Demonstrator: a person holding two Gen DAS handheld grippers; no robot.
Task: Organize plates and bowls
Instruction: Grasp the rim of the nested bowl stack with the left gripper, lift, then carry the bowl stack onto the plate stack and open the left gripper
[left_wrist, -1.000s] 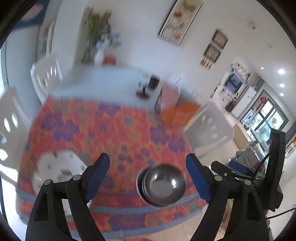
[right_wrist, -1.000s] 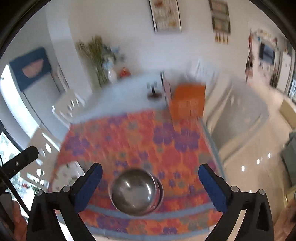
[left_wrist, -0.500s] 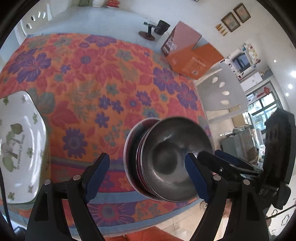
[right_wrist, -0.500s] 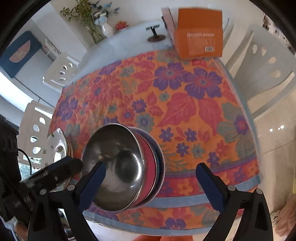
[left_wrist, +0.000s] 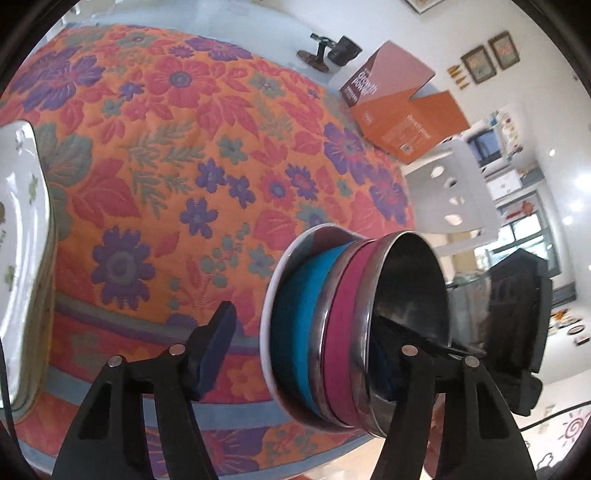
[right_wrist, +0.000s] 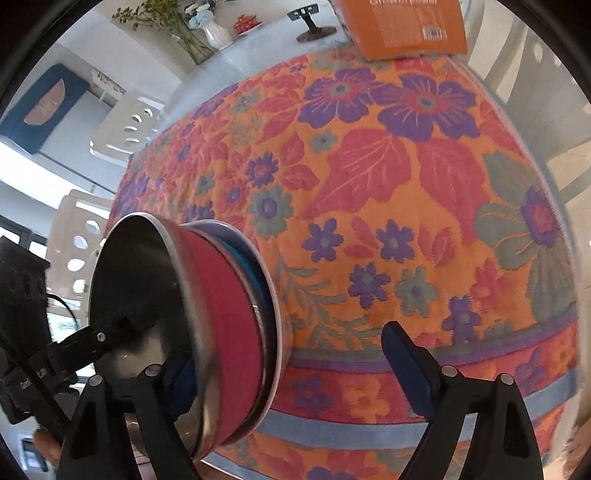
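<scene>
Two grippers straddle one nested stack near the front edge of the table. Largest in view is your floral tablecloth (left_wrist: 155, 155), orange with red and purple flowers, covering the table almost to its edges. At its far end lies an orange box (left_wrist: 406, 107), with a small black stand (left_wrist: 325, 51) behind it. A white patterned plate (left_wrist: 18, 251) sits at the left edge in the left wrist view.

The stack of bowls (left_wrist: 351, 332) stands on a white plate (left_wrist: 269, 314): a blue-sided bowl lowest, a magenta-sided one above it, steel inside on top.

Your left gripper (left_wrist: 303, 347) has one finger inside the top bowl and the other outside the stack; its jaws have just been closing, and you cannot tell whether the pads press yet. Your right gripper (right_wrist: 291, 365) likewise has one finger inside the bowl, the other well clear over the cloth, jaws apart though just narrowing.
</scene>
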